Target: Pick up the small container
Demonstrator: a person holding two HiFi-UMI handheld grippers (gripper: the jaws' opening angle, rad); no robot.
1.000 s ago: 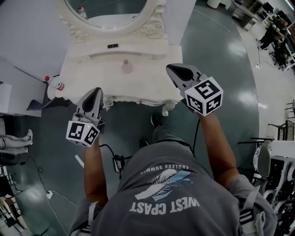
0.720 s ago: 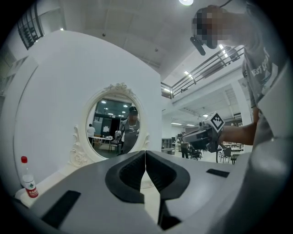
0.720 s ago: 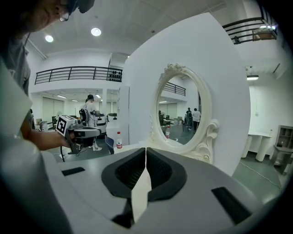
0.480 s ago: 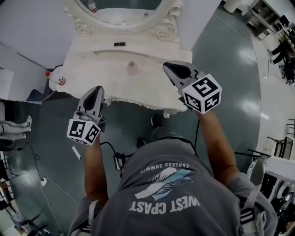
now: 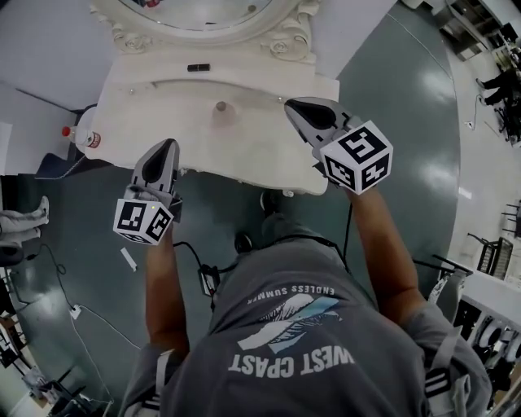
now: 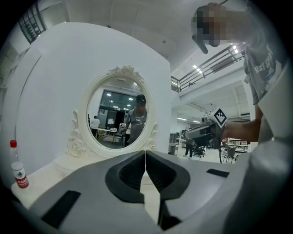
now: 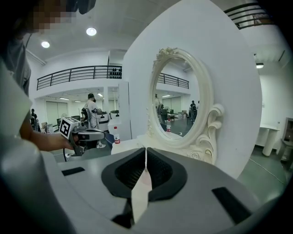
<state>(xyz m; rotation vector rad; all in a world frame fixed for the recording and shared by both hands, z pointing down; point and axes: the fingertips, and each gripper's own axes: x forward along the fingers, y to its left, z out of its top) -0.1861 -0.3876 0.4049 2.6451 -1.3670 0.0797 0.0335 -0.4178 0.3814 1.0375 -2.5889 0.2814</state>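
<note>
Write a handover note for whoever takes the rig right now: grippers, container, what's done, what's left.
Left gripper: jaws shut, nothing between them; at the front edge of the vanity table, on its left side.
Right gripper: jaws shut, empty; over the table's right part.
Small container: stands near the middle of the tabletop, in front of the mirror, apart from both grippers.
Done: both grippers are at the table; no grasp yet.
Left: open one gripper's jaws, bring them round the container, close, lift.
</note>
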